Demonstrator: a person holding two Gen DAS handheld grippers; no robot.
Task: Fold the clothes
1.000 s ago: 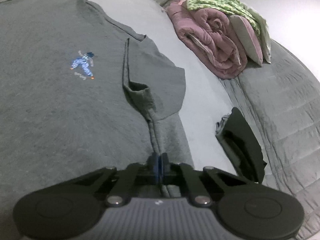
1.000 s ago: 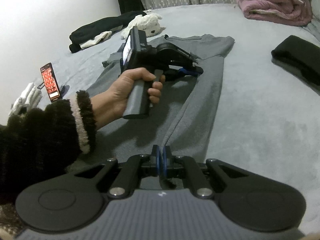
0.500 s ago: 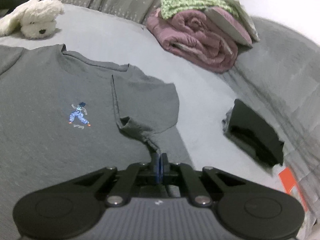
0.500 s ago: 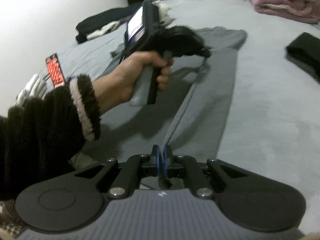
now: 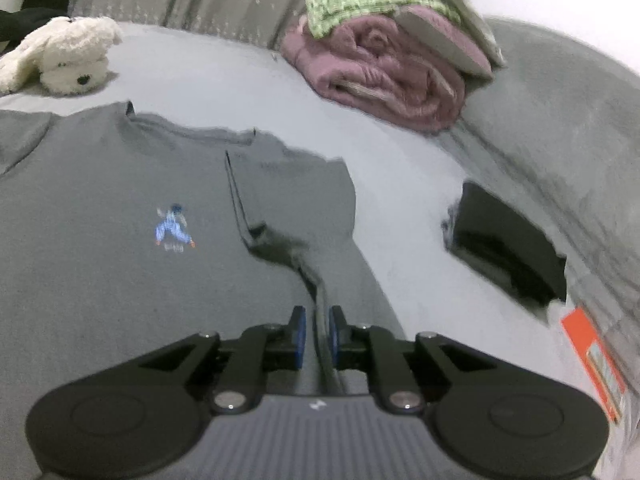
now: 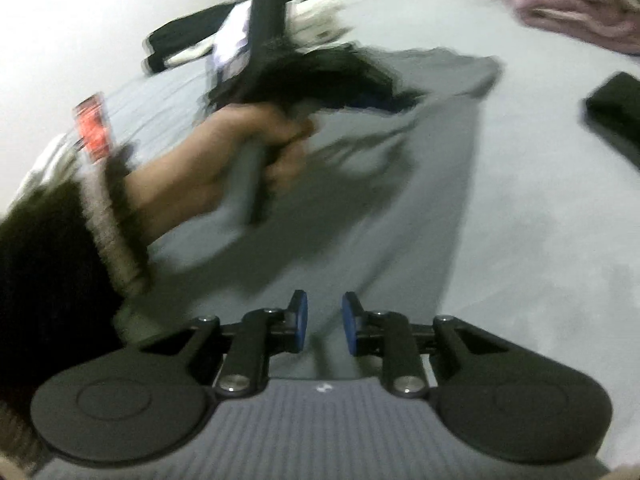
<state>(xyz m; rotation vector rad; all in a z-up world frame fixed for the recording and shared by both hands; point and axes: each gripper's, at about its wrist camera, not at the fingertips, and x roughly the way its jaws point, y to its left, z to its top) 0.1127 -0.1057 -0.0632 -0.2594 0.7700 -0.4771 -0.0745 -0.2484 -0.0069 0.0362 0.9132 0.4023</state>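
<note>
A grey t-shirt [image 5: 100, 264] with a small blue figure print [image 5: 173, 230] lies flat on the bed, its right side and sleeve folded inward. My left gripper [image 5: 317, 332] is slightly open, with the shirt's folded edge running between its blue pads. My right gripper [image 6: 323, 322] is open over the shirt's lower part [image 6: 400, 248], holding nothing. The right wrist view is blurred and shows the left hand holding the other gripper [image 6: 280, 80] above the shirt.
A white plush dog [image 5: 60, 58] lies at the far left. A rolled pink blanket [image 5: 384, 64] with green cloth sits at the back. A folded black garment [image 5: 508, 240] lies to the right, an orange card [image 5: 592, 364] near it. A phone [image 6: 93, 126] lies at the left.
Both grippers were shut on the shirt's folded edge and have now opened. The left gripper has drawn back and tilted up, bringing more of the bed into view.
</note>
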